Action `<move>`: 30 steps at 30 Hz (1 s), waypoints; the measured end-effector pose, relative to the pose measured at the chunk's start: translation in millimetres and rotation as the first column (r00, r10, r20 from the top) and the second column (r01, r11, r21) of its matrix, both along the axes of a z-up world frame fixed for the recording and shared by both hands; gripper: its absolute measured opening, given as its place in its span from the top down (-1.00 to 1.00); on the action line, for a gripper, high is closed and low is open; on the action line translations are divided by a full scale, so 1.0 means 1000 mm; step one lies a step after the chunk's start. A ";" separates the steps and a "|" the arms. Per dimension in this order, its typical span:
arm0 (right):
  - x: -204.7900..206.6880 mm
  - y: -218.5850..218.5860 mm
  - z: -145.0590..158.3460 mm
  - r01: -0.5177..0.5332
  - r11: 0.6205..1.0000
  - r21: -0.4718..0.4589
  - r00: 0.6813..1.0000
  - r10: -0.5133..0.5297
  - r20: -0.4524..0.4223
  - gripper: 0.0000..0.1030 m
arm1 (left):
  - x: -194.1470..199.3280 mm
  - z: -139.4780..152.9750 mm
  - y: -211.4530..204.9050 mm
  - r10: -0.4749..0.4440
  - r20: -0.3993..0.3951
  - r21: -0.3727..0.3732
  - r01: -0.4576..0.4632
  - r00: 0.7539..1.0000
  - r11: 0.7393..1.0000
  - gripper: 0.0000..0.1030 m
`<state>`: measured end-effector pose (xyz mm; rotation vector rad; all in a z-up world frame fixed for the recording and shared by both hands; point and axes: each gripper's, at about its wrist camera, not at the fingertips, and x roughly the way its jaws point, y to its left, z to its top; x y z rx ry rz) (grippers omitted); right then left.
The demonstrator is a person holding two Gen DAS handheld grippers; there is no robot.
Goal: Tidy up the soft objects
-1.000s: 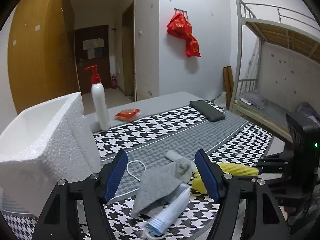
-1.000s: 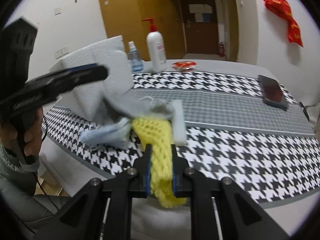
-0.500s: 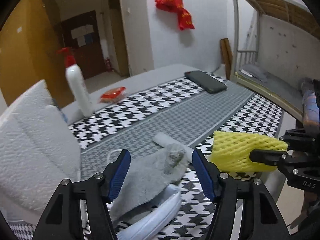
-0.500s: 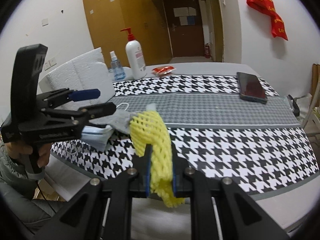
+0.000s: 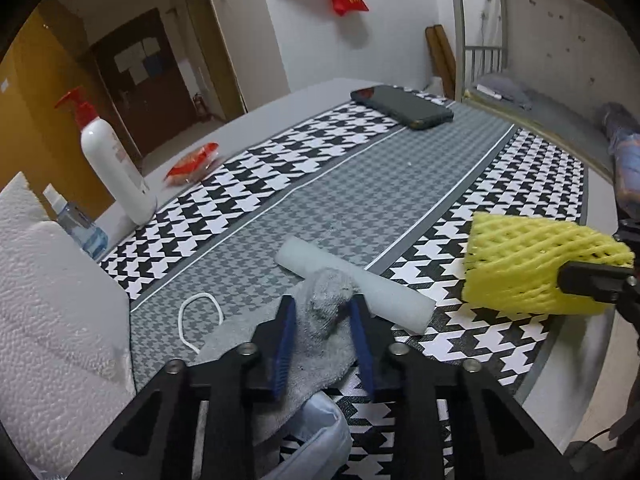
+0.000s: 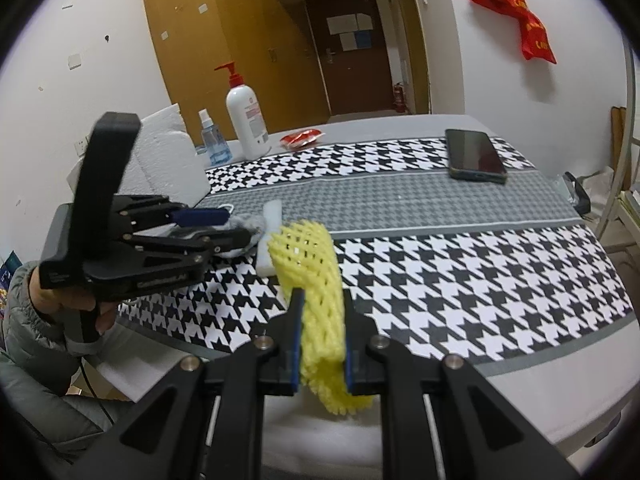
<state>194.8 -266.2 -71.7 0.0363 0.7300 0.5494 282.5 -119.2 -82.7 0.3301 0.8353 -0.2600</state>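
My left gripper (image 5: 322, 320) is shut on a grey sock (image 5: 320, 332) that lies on the houndstooth table runner (image 5: 352, 200). A white foam strip (image 5: 352, 284) lies just beyond the sock, and a light blue face mask (image 5: 316, 436) lies under my fingers. My right gripper (image 6: 320, 312) is shut on a yellow foam net sleeve (image 6: 316, 280) and holds it above the table's front edge. The sleeve (image 5: 536, 264) also shows at the right of the left wrist view. The left gripper (image 6: 216, 228) shows at the left of the right wrist view.
A white foam box (image 5: 48, 300) stands at the left. Behind it are a small spray bottle (image 5: 76, 224) and a white pump bottle (image 5: 116, 164). A red packet (image 5: 192, 164) and a black phone (image 5: 404, 108) lie farther back. A bunk bed (image 5: 540, 92) stands at the right.
My left gripper has closed on the grey sock. My right gripper has lifted the yellow sleeve off the pile and away to the right.
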 end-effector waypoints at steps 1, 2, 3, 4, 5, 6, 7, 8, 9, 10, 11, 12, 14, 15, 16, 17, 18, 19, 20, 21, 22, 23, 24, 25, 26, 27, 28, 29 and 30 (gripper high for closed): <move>0.000 -0.001 0.000 0.003 1.000 0.002 1.000 -0.003 -0.001 0.64 | 0.002 -0.002 0.000 0.002 -0.012 0.003 -0.002 1.000 1.000 0.54; 0.000 -0.002 0.000 0.004 1.000 0.004 1.000 -0.004 -0.002 0.64 | 0.004 -0.003 0.000 0.003 -0.020 0.005 -0.003 1.000 1.000 0.63; 0.000 -0.003 0.000 0.005 1.000 0.006 1.000 -0.005 -0.002 0.64 | 0.005 -0.004 0.000 0.003 -0.025 0.009 -0.003 1.000 1.000 0.66; 0.000 -0.003 0.000 0.006 1.000 0.008 1.000 -0.006 -0.001 0.64 | 0.006 -0.005 -0.001 0.004 -0.027 0.015 -0.003 1.000 1.000 0.68; 0.000 -0.003 0.000 0.007 1.000 0.010 1.000 -0.007 0.000 0.64 | 0.007 -0.006 -0.001 0.001 -0.030 0.017 0.000 1.000 1.000 0.75; 0.000 -0.003 0.000 0.007 1.000 0.013 1.000 -0.007 0.000 0.64 | 0.007 -0.006 -0.002 -0.002 -0.034 0.017 0.002 0.999 1.000 0.79; 0.000 -0.004 0.000 0.007 1.000 0.015 1.000 -0.007 0.000 0.64 | 0.007 -0.006 -0.002 -0.003 -0.037 0.017 0.004 0.999 1.000 0.80; 0.000 -0.004 0.000 0.009 1.000 0.015 1.000 -0.009 0.000 0.64 | 0.007 -0.006 -0.002 -0.001 -0.040 0.013 0.002 0.999 1.000 0.82; -0.001 -0.005 0.000 0.009 1.000 0.016 1.000 -0.009 0.000 0.64 | 0.007 -0.005 -0.002 -0.004 -0.041 0.007 0.004 0.999 1.000 0.84; -0.001 -0.006 0.000 0.011 1.000 0.019 1.000 -0.011 -0.001 0.64 | 0.008 -0.004 -0.001 -0.005 -0.040 -0.005 0.005 0.999 1.000 0.84; -0.001 -0.007 -0.001 0.012 1.000 0.021 1.000 -0.012 0.000 0.64 | 0.008 -0.001 0.001 -0.003 -0.035 -0.016 0.003 0.999 1.000 0.85; -0.001 -0.008 -0.001 0.015 1.000 0.022 1.000 -0.015 0.000 0.64 | 0.007 0.001 0.002 -0.003 -0.029 -0.020 0.002 1.000 1.000 0.85; -0.002 -0.010 -0.001 0.020 0.999 0.028 1.000 -0.020 -0.001 0.64 | 0.002 0.015 0.005 -0.011 0.013 -0.036 0.011 1.000 0.999 0.85; -0.002 -0.010 -0.001 0.021 0.999 0.030 1.000 -0.021 -0.002 0.64 | 0.000 0.020 0.006 -0.014 0.027 -0.040 0.015 1.000 0.999 0.85; -0.002 -0.011 0.000 0.023 0.999 0.030 1.000 -0.023 -0.001 0.64 | -0.003 0.029 0.007 -0.011 0.050 -0.044 0.013 0.999 0.999 0.85; -0.002 -0.011 0.001 0.022 0.999 0.031 1.000 -0.022 0.001 0.64 | -0.006 0.036 0.009 -0.010 0.068 -0.050 0.013 0.998 0.999 0.85; -0.002 -0.010 0.002 0.019 0.999 0.032 1.000 -0.019 0.006 0.64 | -0.008 0.042 0.010 -0.010 0.079 -0.058 0.015 0.997 0.998 0.85; -0.002 -0.010 0.003 0.017 0.999 0.032 1.000 -0.017 0.010 0.64 | -0.011 0.051 0.011 -0.007 0.097 -0.066 0.014 0.995 0.998 0.85; -0.002 -0.010 0.004 0.015 0.999 0.033 1.000 -0.016 0.015 0.64 | -0.013 0.056 0.012 -0.004 0.110 -0.072 0.012 0.994 0.997 0.85; -0.003 -0.010 0.005 0.012 0.999 0.035 1.000 -0.013 0.019 0.64 | -0.017 0.066 0.014 -0.004 0.130 -0.086 0.016 0.992 0.996 0.85; -0.003 -0.009 0.007 0.009 0.999 0.037 1.000 -0.009 0.024 0.64 | -0.020 0.073 0.015 -0.005 0.146 -0.096 0.019 0.989 0.995 0.85; -0.004 -0.009 0.008 0.007 0.999 0.037 1.000 -0.008 0.028 0.64 | -0.024 0.081 0.016 -0.002 0.166 -0.104 0.019 0.986 0.994 0.85; -0.005 -0.008 0.009 0.007 0.999 0.036 0.999 -0.009 0.032 0.64 | -0.027 0.088 0.017 0.001 0.181 -0.113 0.020 0.983 0.993 0.85; -0.005 -0.009 0.010 0.009 0.999 0.037 0.999 -0.010 0.035 0.64 | -0.030 0.096 0.019 0.003 0.195 -0.124 0.022 0.981 0.992 0.85; -0.006 -0.009 0.011 0.009 0.999 0.041 0.999 -0.011 0.038 0.64 | -0.033 0.100 0.019 0.002 0.203 -0.130 0.025 0.979 0.991 0.85; -0.006 -0.009 0.013 0.009 0.999 0.043 0.999 -0.011 0.041 0.64 | -0.037 0.107 0.021 0.000 0.221 -0.140 0.031 0.975 0.990 0.85; -0.007 -0.009 0.014 0.009 0.999 0.045 0.999 -0.011 0.046 0.64 | -0.041 0.113 0.022 0.002 0.236 -0.144 0.033 0.972 0.989 0.85; -0.008 -0.009 0.016 0.009 0.999 0.045 0.999 -0.012 0.050 0.64 | -0.048 0.121 0.023 0.004 0.259 -0.151 0.036 0.966 0.988 0.85; -0.008 -0.008 0.017 0.010 0.999 0.046 0.999 -0.012 0.052 0.64 | -0.051 0.126 0.025 0.005 0.271 -0.155 0.039 0.963 0.987 0.85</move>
